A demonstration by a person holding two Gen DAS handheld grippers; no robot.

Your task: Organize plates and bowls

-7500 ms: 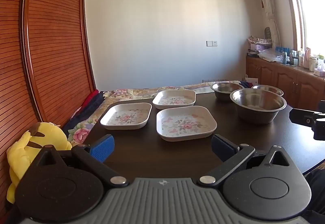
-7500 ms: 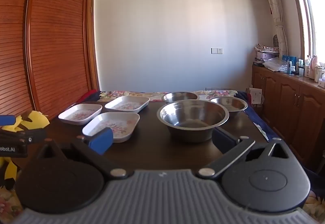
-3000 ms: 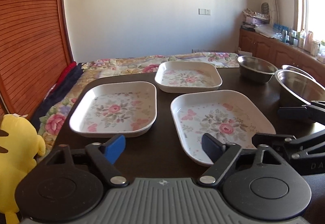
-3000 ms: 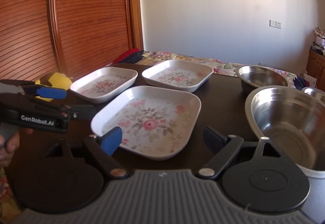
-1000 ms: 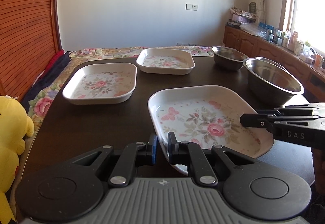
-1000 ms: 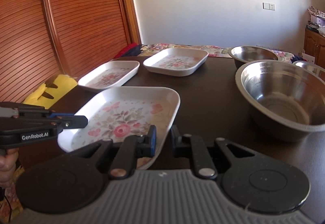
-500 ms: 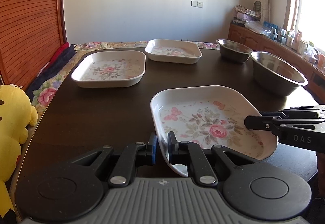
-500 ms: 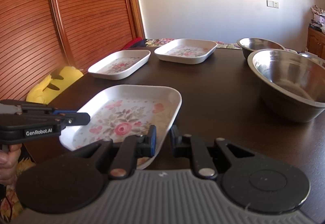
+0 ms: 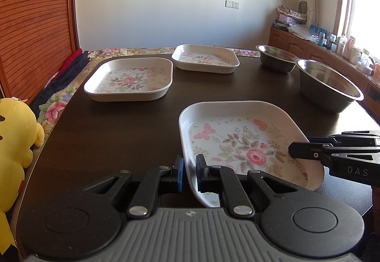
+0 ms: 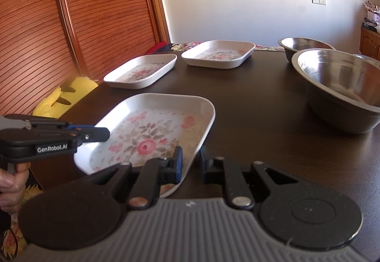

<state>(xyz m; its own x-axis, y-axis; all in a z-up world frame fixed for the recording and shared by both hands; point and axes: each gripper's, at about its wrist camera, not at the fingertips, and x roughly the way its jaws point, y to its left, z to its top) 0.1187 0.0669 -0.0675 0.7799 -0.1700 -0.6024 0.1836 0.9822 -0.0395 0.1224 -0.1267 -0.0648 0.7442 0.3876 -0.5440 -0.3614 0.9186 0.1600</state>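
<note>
A white floral plate [image 9: 239, 143] is lifted above the dark table [image 9: 114, 133]. My left gripper [image 9: 189, 174] is shut on its near left rim. My right gripper [image 10: 191, 163] is shut on its right rim; the plate also shows in the right wrist view [image 10: 152, 133]. Two more floral plates lie on the table: one at the left [image 9: 130, 79] and one farther back [image 9: 205, 61]. A large steel bowl [image 9: 327, 85] stands at the right, a smaller steel bowl [image 9: 276, 60] behind it.
A yellow plush toy [image 9: 14, 143] sits off the table's left edge. A floral bedspread [image 9: 61, 105] lies beyond the left and far edges. A wooden slatted wardrobe [image 9: 35, 24] stands at the left; a wooden counter with bottles [image 9: 332, 48] runs along the right wall.
Both grippers, earlier open, closed on the nearest plate's rims and lifted it. Over the last second they have carried it back toward me, away from the other plates.
</note>
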